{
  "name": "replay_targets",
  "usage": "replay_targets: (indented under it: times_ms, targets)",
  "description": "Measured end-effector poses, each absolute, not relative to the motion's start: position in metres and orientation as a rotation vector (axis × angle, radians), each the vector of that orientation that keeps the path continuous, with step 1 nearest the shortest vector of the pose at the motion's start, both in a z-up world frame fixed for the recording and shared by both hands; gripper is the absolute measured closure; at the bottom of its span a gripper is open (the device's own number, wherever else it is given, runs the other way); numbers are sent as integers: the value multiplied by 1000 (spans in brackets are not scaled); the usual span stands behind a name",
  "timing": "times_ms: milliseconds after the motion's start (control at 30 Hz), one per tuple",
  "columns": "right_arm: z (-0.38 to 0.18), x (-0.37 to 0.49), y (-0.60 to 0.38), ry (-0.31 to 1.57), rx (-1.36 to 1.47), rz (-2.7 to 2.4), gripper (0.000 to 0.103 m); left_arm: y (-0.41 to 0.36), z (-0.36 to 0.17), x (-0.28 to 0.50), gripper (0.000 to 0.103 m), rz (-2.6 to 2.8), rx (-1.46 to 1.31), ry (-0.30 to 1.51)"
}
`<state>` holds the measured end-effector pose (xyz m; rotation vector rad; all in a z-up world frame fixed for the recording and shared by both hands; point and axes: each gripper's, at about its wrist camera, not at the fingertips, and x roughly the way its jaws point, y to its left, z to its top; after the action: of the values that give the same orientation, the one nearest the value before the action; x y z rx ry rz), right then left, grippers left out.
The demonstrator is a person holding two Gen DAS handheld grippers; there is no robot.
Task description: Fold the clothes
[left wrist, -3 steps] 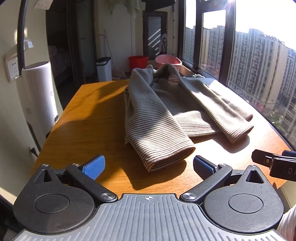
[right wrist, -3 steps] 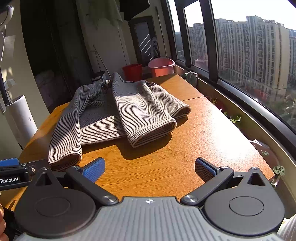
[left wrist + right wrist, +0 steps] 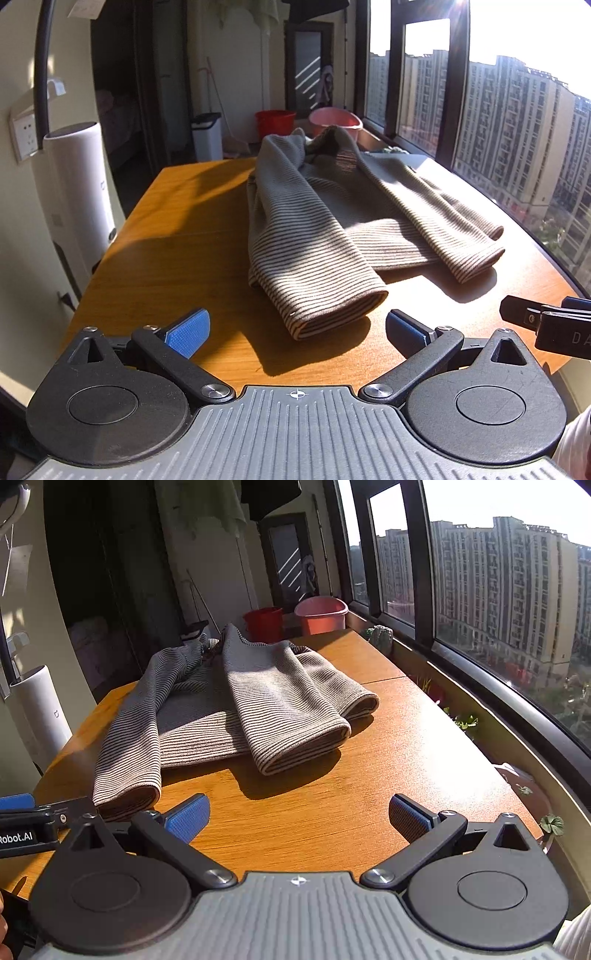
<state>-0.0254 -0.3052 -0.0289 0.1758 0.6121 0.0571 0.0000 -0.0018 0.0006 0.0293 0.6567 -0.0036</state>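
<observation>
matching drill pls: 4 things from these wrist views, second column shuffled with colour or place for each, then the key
Things:
1. sweater
2. left gripper
3. air purifier
4. bucket

Descriptions:
A. red, on the floor beyond the far end of the table
B. white, standing at the table's left side by the wall
C. striped, lying on the wooden table with both sleeves pointing toward the cameras
D. open, empty, just short of the nearest sleeve cuff

Pairs: 1-C, 2-D, 3-B, 4-A
</observation>
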Motion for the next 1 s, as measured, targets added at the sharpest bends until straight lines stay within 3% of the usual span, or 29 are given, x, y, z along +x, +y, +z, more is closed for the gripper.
replay_targets:
  times_ms: [1000]
  targets:
    - [-32,-24,-299,660,164,78,0,3,-5,-2,0,19,-9,700]
